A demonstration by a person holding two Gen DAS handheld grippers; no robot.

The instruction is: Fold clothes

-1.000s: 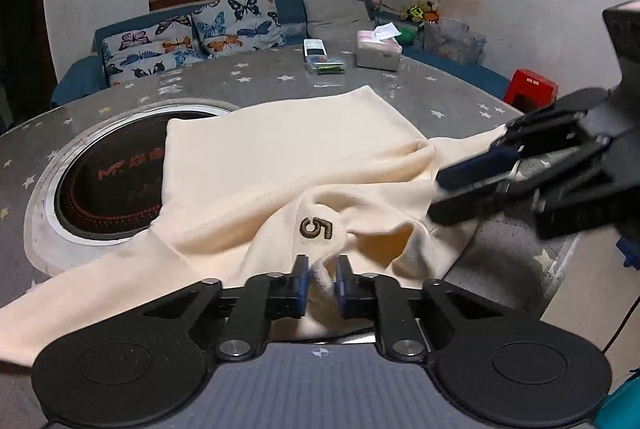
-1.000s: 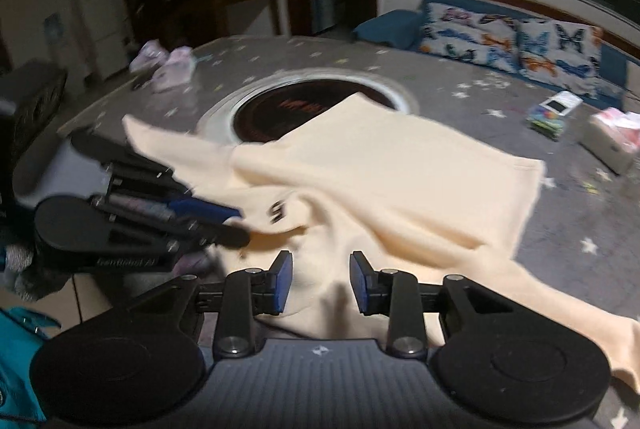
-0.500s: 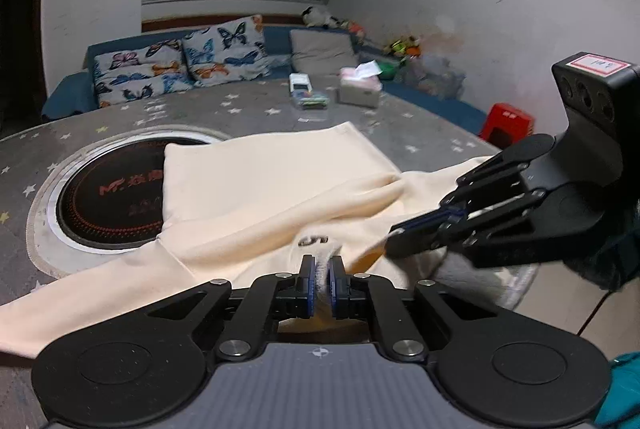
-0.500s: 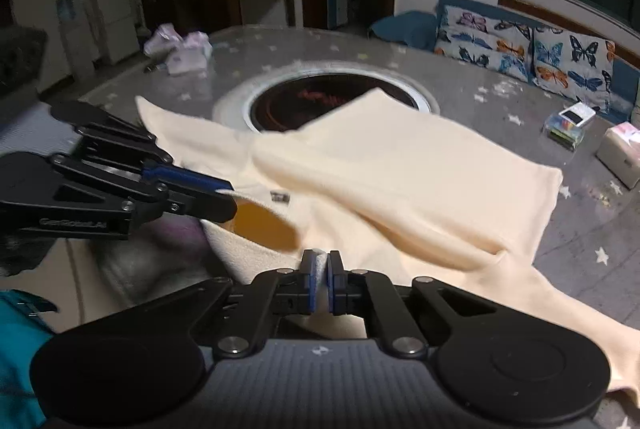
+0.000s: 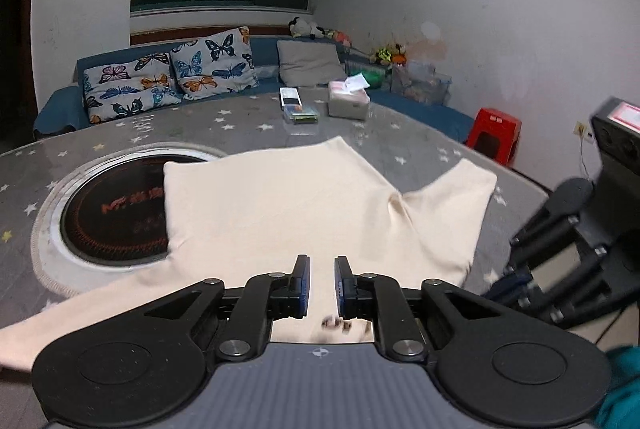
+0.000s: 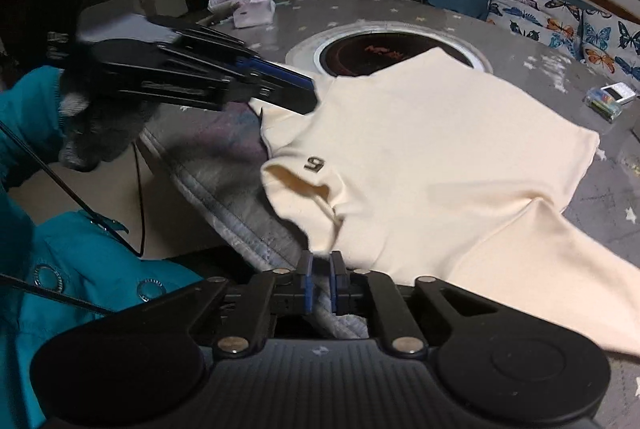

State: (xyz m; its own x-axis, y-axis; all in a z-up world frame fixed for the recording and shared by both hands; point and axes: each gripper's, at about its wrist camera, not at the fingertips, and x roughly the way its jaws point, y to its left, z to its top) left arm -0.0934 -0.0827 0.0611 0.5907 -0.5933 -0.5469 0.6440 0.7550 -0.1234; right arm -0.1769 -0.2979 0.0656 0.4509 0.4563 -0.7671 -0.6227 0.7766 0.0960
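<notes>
A cream sweatshirt [image 5: 280, 197] [image 6: 420, 149] with a dark "5" mark [image 6: 314, 163] lies spread on the round grey star-print table [image 5: 240, 117], partly over the inset hotplate [image 5: 116, 217]. One sleeve [image 6: 560, 289] trails to the side. My left gripper [image 5: 322, 261] hovers over the near hem with its jaws opening. Flat cloth shows in the gap, and the pads do not press on it. In the right wrist view the left gripper [image 6: 310, 97] reaches the garment's edge. My right gripper [image 6: 320, 255] has a narrow gap and its jaws are opening. The hem ends just at its tips, with grey table edge between the pads.
A tissue box [image 5: 348, 101] and a small clear box [image 5: 300, 109] sit at the table's far side, pink cloths [image 6: 252, 9] at another edge. A sofa with butterfly cushions [image 5: 172, 77] and a red stool [image 5: 496, 133] stand beyond. A person's teal jacket [image 6: 80, 269] is close by.
Half a second ago both grippers were shut on the bunched near hem. Now both pairs of jaws have parted, and the crumpled front lies pulled out flatter toward the table's edge.
</notes>
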